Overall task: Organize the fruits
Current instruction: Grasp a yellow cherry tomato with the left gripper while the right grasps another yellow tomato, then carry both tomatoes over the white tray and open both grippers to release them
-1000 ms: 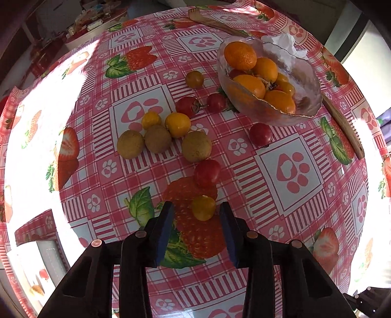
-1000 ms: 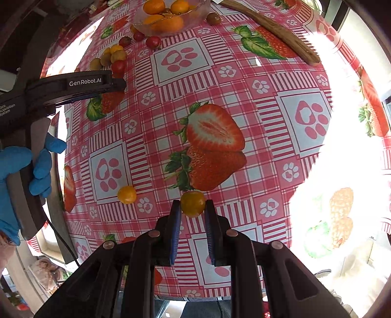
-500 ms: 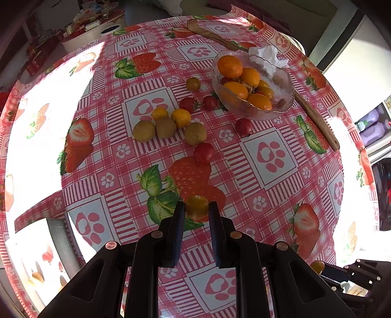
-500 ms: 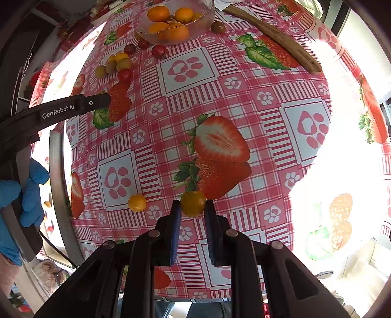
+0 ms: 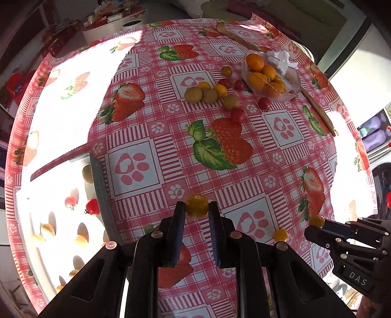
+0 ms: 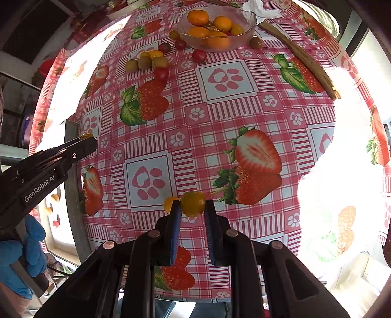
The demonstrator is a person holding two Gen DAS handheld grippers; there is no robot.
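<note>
A round table [image 5: 151,156] in a pink strawberry-print cloth carries a glass bowl [image 5: 290,91] of oranges, a wooden stick [image 5: 317,110] beside it, and loose fruit [image 5: 210,95] nearby

Tablecloth [image 5: 151,137]: red/white check w/ strawberry & paw prints. Glass bowl [image 6: 246,23] clear, orange fruit (some yellow). Loose tomatoes [image 5: 238,115] red. Glove [image 6: 34,247] blue.
</note>
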